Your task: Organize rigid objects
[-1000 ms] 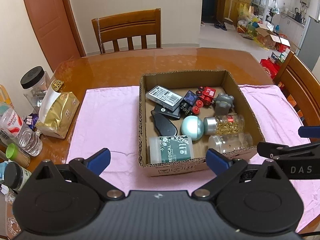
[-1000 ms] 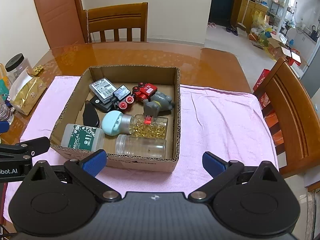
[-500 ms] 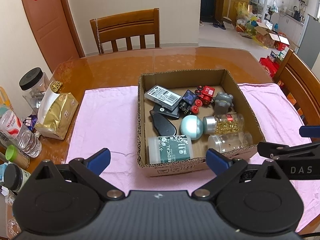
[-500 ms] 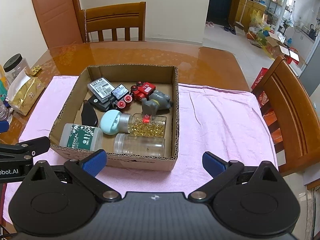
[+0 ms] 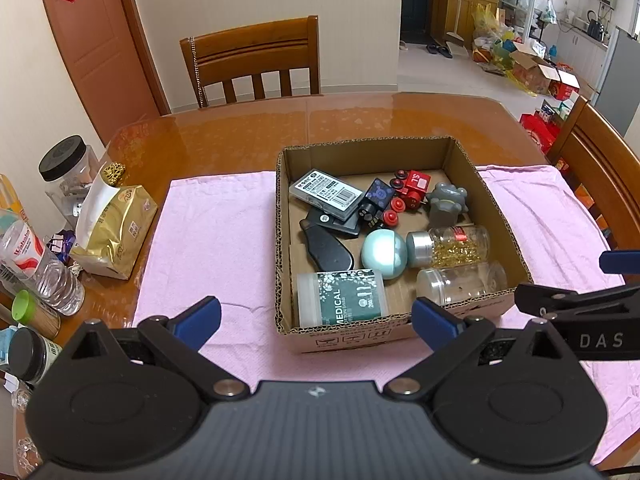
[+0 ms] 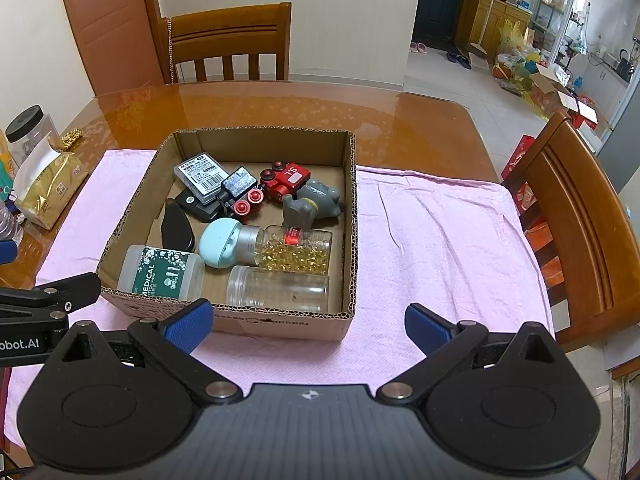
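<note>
An open cardboard box (image 5: 496, 200) (image 6: 352, 216) sits on a pink cloth (image 5: 216, 232) (image 6: 440, 240). It holds a green medical bottle (image 5: 342, 298) (image 6: 160, 274), a clear jar (image 5: 460, 282) (image 6: 280, 290), a jar of gold capsules (image 5: 452, 240) (image 6: 298, 250), a teal round case (image 5: 383, 253) (image 6: 219, 242), a red toy train (image 5: 412, 186) (image 6: 286, 180), a grey figure (image 5: 446, 204) (image 6: 310, 202), a grey card box (image 5: 326, 190) (image 6: 200, 176) and black items. My left gripper (image 5: 316, 320) and right gripper (image 6: 306, 322) are open and empty, just in front of the box.
Bottles, a black-lidded jar (image 5: 66, 168) and a gold bag (image 5: 116, 228) stand at the table's left edge. Wooden chairs stand behind the table (image 5: 252, 60) and to the right (image 6: 572, 216). Bare pink cloth lies on both sides of the box.
Both grippers have drawn back and risen slightly; the box looks a bit farther off. The jaws stay open and the objects have not moved.
</note>
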Available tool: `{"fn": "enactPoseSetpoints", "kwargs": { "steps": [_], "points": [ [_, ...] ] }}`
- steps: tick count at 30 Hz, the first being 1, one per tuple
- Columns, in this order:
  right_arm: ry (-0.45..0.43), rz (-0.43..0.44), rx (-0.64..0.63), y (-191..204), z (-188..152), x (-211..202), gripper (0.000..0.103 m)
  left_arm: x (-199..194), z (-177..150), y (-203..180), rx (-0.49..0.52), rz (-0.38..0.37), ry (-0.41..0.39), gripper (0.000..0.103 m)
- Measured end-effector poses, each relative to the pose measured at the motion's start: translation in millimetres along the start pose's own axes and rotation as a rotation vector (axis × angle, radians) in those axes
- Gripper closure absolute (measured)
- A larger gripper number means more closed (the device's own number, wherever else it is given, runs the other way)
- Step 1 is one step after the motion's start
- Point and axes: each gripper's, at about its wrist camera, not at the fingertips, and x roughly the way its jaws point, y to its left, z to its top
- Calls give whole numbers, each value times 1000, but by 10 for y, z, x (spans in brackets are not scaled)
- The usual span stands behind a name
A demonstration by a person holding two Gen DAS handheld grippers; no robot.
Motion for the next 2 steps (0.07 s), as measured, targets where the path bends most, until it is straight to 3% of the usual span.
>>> {"fn": "enactPoseSetpoints", "kwargs": {
  "steps": [2],
  "points": [
    [0,0,-1,4,-3,-2,0,2,0,-1,0,1,0,2]
  ]
}}
